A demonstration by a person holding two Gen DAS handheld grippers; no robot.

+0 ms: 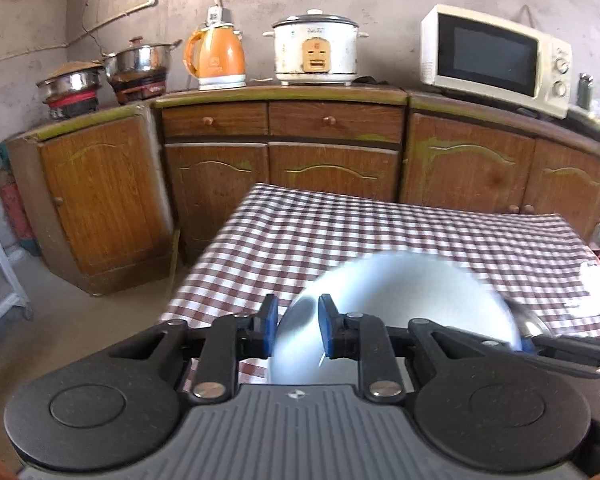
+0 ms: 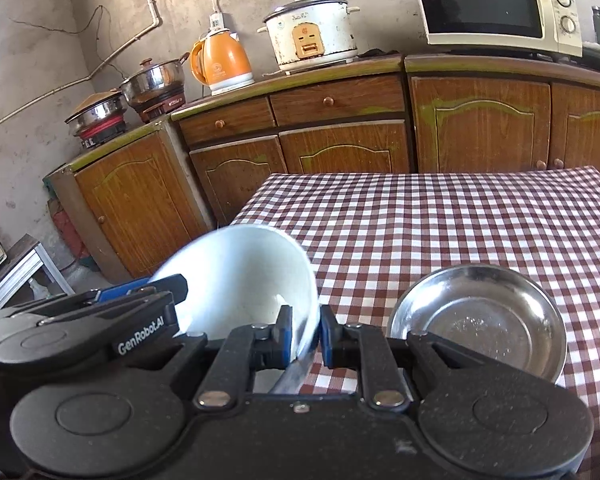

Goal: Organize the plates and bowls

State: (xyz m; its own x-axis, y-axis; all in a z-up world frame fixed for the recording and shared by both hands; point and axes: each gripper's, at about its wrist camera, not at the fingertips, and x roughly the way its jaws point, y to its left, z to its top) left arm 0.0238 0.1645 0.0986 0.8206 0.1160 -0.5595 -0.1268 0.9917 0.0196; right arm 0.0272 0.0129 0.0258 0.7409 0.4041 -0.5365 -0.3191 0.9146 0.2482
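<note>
The left gripper pinches the rim of a white bowl; its blue pads sit on either side of the bowl's near-left edge, one inside the wall and one outside. The right gripper pinches the same white bowl at the opposite rim, its blue pads pressed against the thin wall, which runs down between them. In the right wrist view the bowl tilts, its opening turned toward the camera, and it fills the space from 9 to 12 o'clock of the right gripper, with the left gripper reaching in at 9 o'clock onto the far rim. In the left wrist view the bowl is blurred and spreads toward 1 o'clock.

At 3 o'clock of the right gripper, just beside it, a shallow steel dish sits upright on the table, which wears a red-and-white checked cloth. The bowl looks raised off that cloth, though the contact point is hidden.

Beyond the table, at 12 o'clock, wooden cabinets carry an orange kettle, a white rice cooker and, toward 1 o'clock, a cream microwave. Two steel pots stand at 10 o'clock.
</note>
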